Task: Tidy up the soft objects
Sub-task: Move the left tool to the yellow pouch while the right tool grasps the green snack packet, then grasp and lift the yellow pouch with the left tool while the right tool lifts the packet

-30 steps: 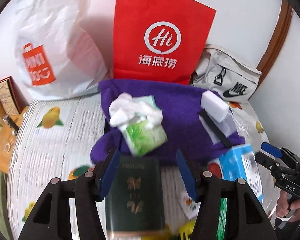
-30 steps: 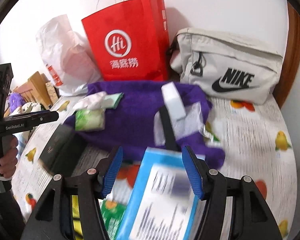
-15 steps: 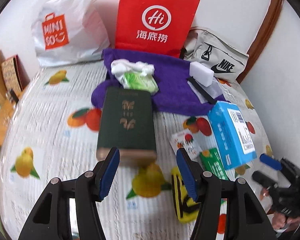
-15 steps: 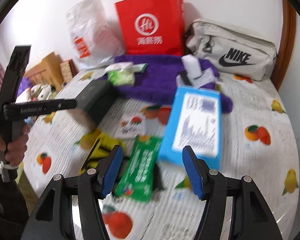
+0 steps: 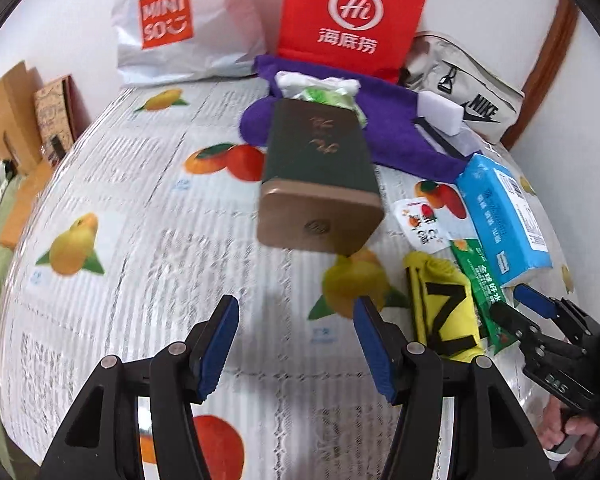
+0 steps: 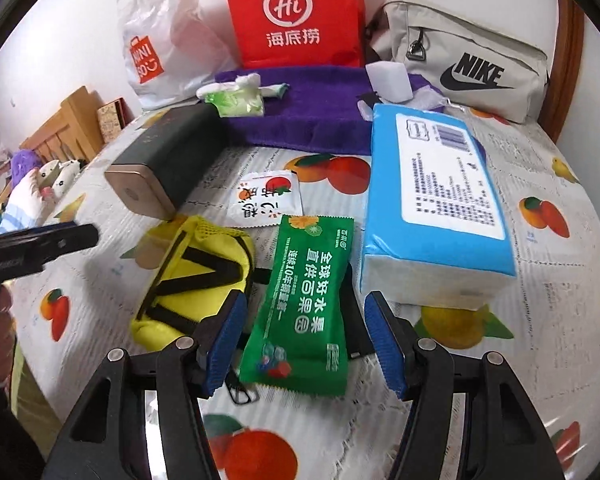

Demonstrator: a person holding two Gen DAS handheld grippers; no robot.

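A purple towel [image 6: 312, 108] lies at the back of the fruit-print cloth, with a green tissue pack [image 6: 236, 100] and a white sponge [image 6: 390, 80] on it. A blue tissue pack [image 6: 436, 196], a green snack packet [image 6: 304, 304], a yellow pouch [image 6: 192, 276] and a small white sachet [image 6: 266, 198] lie in front. My right gripper [image 6: 302, 344] is open, its jaws either side of the green packet's near end. My left gripper [image 5: 296, 344] is open and empty, short of the dark green box [image 5: 320, 184]. The right gripper also shows in the left wrist view [image 5: 516, 304].
A red paper bag [image 6: 296, 16], a white Miniso bag [image 6: 156, 52] and a beige Nike pouch [image 6: 460, 56] stand against the back wall. Wooden boxes [image 5: 8, 120] and plush toys [image 6: 32, 180] are off the left edge.
Both grippers have pulled back from the purple towel toward the near side. The dark green box now lies ahead of the left jaws, and the green packet sits between the right jaws.
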